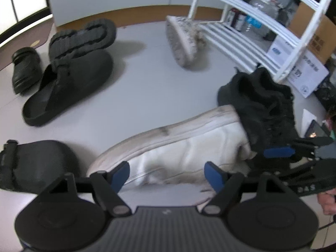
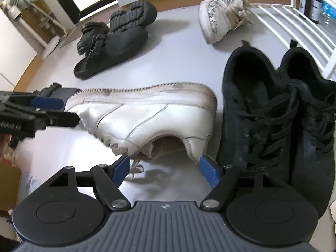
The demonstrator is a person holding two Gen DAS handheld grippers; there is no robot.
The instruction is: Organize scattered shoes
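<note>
A scuffed white sneaker (image 1: 178, 147) lies on its side on the grey floor, its sole facing away in both views. My left gripper (image 1: 167, 175) is open, its blue pads flanking the toe end without pressing. My right gripper (image 2: 166, 171) is also open, over the sneaker's (image 2: 142, 117) collar and loose laces, with its right pad close to the heel. Each gripper shows in the other's view: the left gripper (image 2: 61, 110) at the toe, the right gripper (image 1: 279, 159) at the heel. Right of the heel stands a pair of black lace-up sneakers (image 2: 262, 115).
Black clogs (image 1: 69, 84) lie piled at the far left, one sole-up (image 1: 84, 40); another black clog (image 1: 35, 163) is near my left gripper. A patterned white sneaker (image 1: 182, 40) leans by the white shoe rack (image 1: 252, 31). Boxes (image 1: 310, 33) stand behind the rack.
</note>
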